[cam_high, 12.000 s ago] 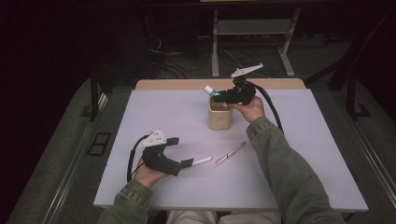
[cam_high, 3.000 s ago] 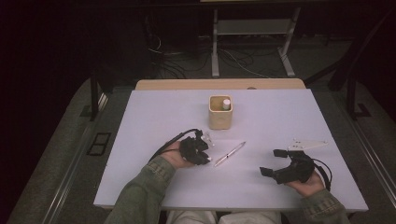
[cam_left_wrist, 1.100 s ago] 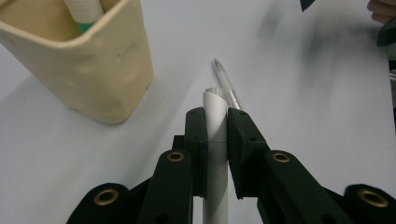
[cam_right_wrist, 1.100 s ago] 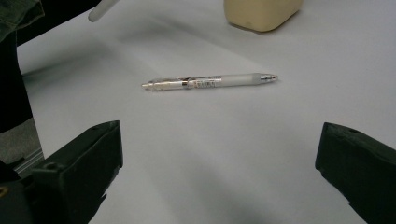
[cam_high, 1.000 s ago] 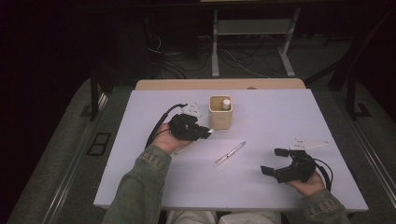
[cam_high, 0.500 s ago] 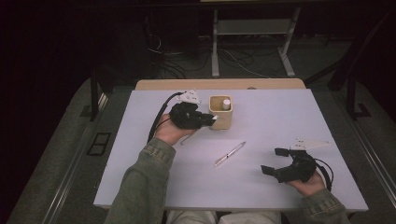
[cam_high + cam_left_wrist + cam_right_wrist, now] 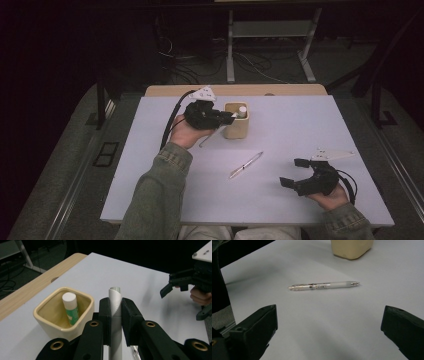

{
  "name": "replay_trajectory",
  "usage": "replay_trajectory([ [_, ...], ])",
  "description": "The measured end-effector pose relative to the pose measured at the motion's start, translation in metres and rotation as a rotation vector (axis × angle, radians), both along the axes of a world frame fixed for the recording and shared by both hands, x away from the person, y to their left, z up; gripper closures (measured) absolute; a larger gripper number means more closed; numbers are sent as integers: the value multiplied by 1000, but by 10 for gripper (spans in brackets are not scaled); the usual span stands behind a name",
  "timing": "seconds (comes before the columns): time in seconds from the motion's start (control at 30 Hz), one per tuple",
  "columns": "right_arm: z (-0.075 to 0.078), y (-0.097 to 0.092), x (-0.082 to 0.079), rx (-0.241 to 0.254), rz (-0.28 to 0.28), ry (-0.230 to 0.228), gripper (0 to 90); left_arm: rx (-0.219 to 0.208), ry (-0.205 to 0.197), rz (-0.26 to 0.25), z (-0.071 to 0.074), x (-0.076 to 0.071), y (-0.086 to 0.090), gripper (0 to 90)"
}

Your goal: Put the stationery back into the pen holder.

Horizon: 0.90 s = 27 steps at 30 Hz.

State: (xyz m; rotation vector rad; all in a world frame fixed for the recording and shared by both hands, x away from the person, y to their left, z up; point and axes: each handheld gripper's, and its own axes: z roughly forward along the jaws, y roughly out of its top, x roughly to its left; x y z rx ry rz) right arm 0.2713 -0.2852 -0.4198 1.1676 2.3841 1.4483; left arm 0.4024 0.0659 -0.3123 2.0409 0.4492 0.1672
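Left fingers [image 7: 115, 315] pinching an upright white tube [image 7: 115, 305] beside the cup [image 7: 50, 325], right fingers [image 7: 329, 335] spread wide, resting low.

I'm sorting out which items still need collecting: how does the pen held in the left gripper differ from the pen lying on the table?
The plain grey-white pen is clamped between the left gripper's jaws, beside the cream square cup; the clear-barrelled silver-tipped pen lies free on the white table. The held pen stands upright; the clear pen lies flat. The held pen is opaque; the other is see-through. Both are slim pens.
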Motion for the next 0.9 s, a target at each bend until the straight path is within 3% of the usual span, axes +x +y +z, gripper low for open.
replay_trajectory([
  [0.53, -1, -1, 0, 4, 2, -4, 4, -67, -41, 40, 17, 18, -10, 778],
  [0.9, 0, -1, 0, 8, 0, -2, 4, -92, -55, 54, 16, 35, -21, 779],
])
